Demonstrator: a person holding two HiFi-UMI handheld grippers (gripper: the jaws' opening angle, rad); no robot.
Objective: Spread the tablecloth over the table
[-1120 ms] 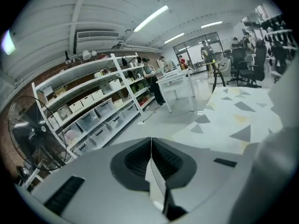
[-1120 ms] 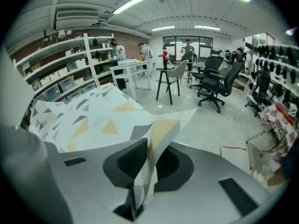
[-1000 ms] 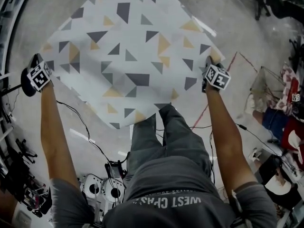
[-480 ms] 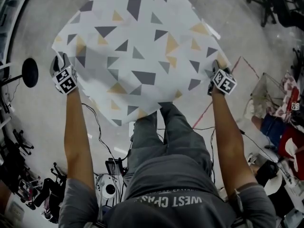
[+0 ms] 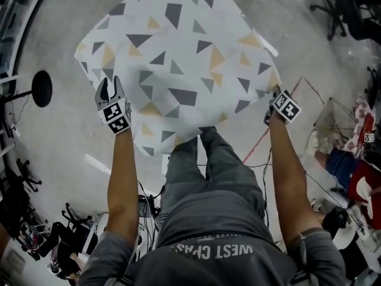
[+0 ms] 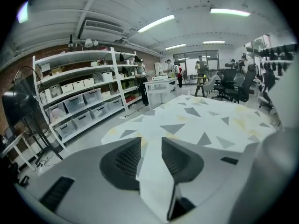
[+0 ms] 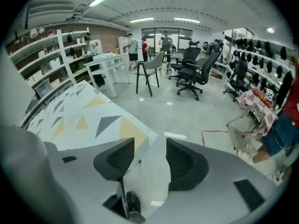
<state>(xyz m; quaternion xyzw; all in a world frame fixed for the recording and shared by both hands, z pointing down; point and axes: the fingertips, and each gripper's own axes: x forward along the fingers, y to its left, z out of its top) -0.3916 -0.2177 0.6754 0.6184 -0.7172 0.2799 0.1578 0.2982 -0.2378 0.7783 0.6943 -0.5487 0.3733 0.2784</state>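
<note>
Left gripper [image 5: 106, 89] slid in along the tablecloth [image 5: 178, 52]; its jaws gape around loose cloth, right gripper [image 5: 276, 98] gapes empty. Cloth's released, next probably re-pinch and straighten.

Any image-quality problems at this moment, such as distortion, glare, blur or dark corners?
Head view: rather dim, edges bent by the wide lens, but the tablecloth pattern is sharp. Left gripper view: fisheye with black corners, ceiling lights blown out, nearest foreground soft. Right gripper view: same fisheye and dark corners, with bright reflections on the glossy floor.
</note>
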